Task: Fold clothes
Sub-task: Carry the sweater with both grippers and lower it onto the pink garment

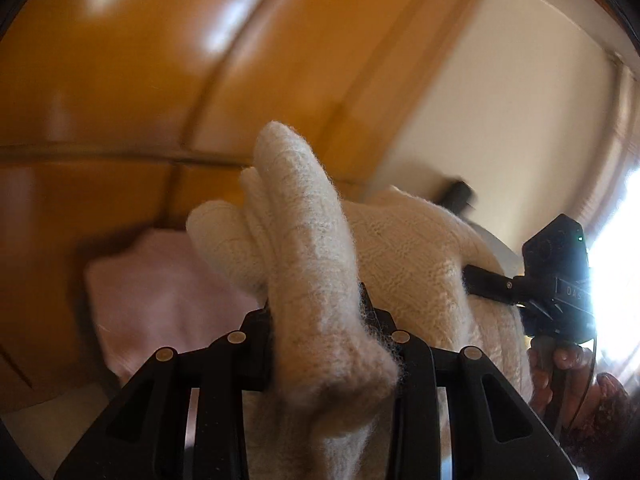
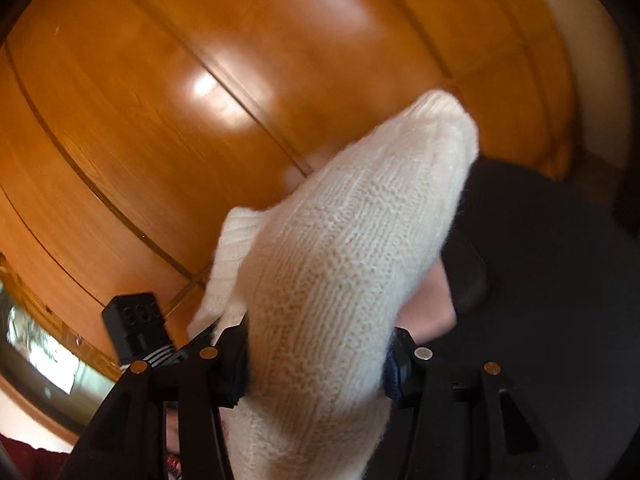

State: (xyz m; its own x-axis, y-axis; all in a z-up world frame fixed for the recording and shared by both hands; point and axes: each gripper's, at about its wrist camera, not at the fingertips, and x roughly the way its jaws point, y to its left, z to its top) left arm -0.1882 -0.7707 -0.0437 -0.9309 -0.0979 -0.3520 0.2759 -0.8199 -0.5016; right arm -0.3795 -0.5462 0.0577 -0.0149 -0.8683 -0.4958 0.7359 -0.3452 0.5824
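A cream knitted sweater (image 1: 404, 264) is held aloft between both claws, in front of wooden panelling (image 1: 120, 60). The left claw (image 1: 320, 344) is clamped on a bunched fold; the right claw (image 2: 316, 356) is closed wider on a thicker roll. Both grips should be kept firm and level so the cloth hangs evenly. A pink garment (image 1: 160, 296) is shown only in the left view, dark seating (image 2: 540, 280) only in the right.
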